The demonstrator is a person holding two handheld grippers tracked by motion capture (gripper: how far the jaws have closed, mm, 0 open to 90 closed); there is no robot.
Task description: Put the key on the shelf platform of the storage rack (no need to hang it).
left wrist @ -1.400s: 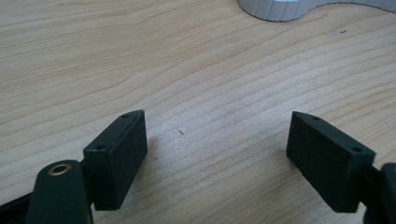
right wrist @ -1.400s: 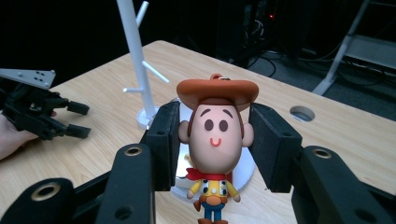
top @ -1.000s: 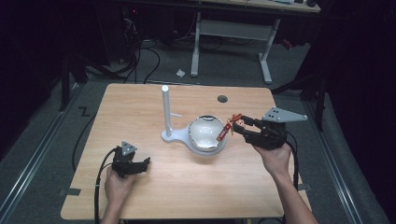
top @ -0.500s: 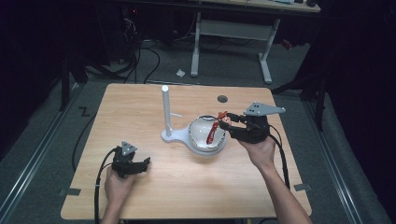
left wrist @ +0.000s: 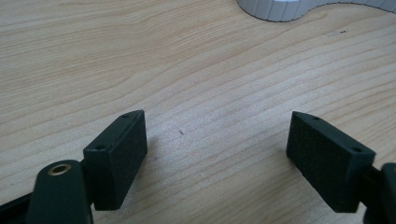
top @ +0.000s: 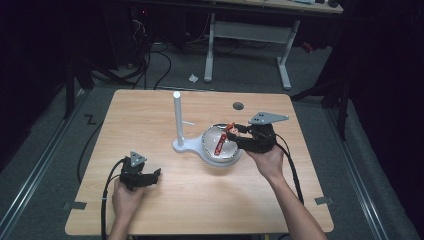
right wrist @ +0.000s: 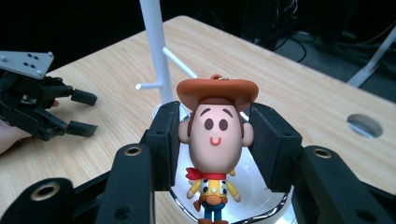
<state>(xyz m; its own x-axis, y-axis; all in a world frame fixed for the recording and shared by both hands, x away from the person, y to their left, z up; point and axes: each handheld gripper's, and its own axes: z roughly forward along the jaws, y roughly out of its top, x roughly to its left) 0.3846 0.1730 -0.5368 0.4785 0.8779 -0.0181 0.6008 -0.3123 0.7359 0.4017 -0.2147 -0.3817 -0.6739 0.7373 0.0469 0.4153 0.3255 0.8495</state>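
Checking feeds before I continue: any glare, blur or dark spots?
High view: table evenly lit, surroundings nearly black, bowl glints. Right gripper view: toy sharp, bowl rim glares, background dark. Left gripper view: wood grain crisp, soft shadows beside the jaws.

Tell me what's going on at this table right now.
A person works at a wooden table with a handheld gripper in each hand. The right gripper is shut on a cowboy figurine, pinching its head, and holds it over a shiny bowl beside a white peg stand. The left gripper rests open near the table's front left, holding nothing, its jaws spread over bare wood.
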